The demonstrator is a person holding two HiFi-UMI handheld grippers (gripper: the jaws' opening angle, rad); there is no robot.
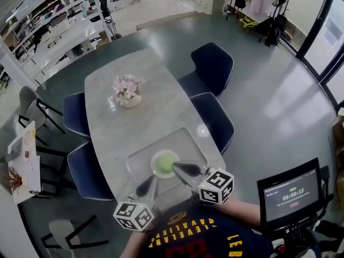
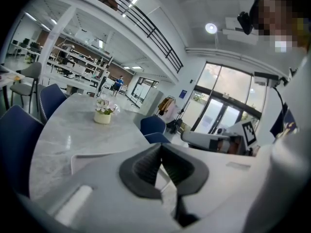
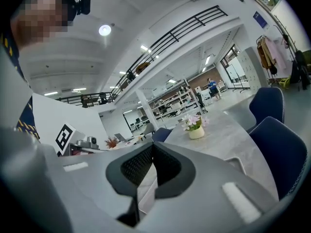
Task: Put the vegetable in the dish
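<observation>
Left tongs (image 2: 160, 148) closed and empty, right tongs (image 3: 152, 147) closed and empty, green dish (image 1: 163, 163) just beside right tips, on tray (image 1: 137, 157), flowerpot (image 1: 129, 97) well ahead.

Dish (image 1: 164, 163) – round, pale rim, green centre, upright. It sits flat in the middle of a grey tray (image 1: 137, 164) at the near end of the marble table (image 1: 115, 130). Vegetable – can't be told apart from the dish's green centre.
</observation>
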